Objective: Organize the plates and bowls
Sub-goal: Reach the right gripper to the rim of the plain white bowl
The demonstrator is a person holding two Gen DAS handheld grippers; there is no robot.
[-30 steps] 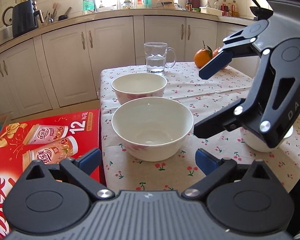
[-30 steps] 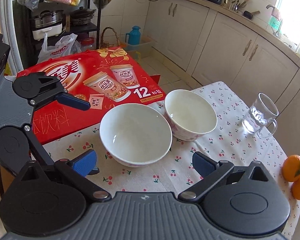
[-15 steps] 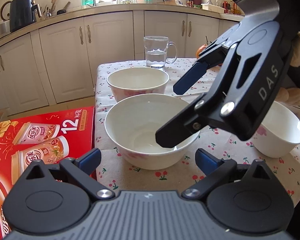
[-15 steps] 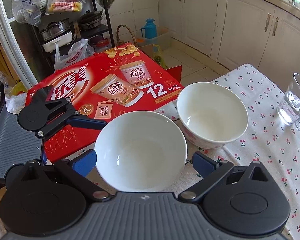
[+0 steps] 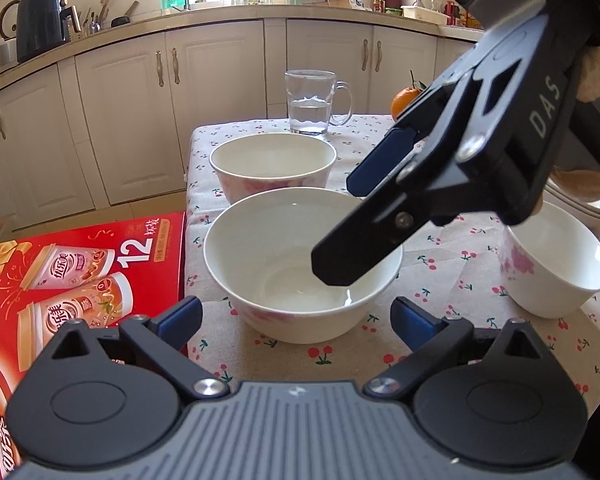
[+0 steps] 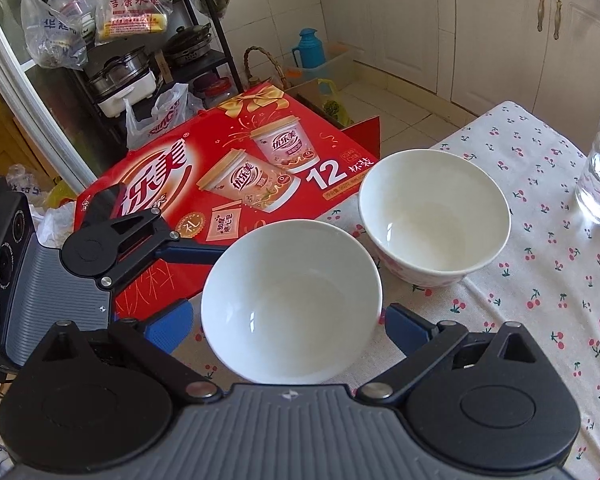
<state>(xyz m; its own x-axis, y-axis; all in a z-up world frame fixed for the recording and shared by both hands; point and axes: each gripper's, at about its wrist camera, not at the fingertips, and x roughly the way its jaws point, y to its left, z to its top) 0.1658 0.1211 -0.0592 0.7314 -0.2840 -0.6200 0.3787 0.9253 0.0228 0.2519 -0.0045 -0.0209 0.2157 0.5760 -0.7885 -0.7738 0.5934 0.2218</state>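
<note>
Glossy white round ceramic bowl (image 5: 300, 264), faint pink flowers outside, empty, upright on cherry-print tabletop (image 5: 452, 264). Left tool (image 5: 296, 316) and right tool (image 6: 288, 320) both spread wide, gripping nothing.

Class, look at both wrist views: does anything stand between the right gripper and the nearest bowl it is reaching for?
Nothing visible does. The right gripper is open, with the nearest bowl right at its fingers and no object between them. The second bowl stands just behind, and the left gripper sits off to the side by the red box.

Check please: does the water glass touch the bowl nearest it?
Apart. The right wrist view shows bare tablecloth between the water glass and the bowl.
</note>
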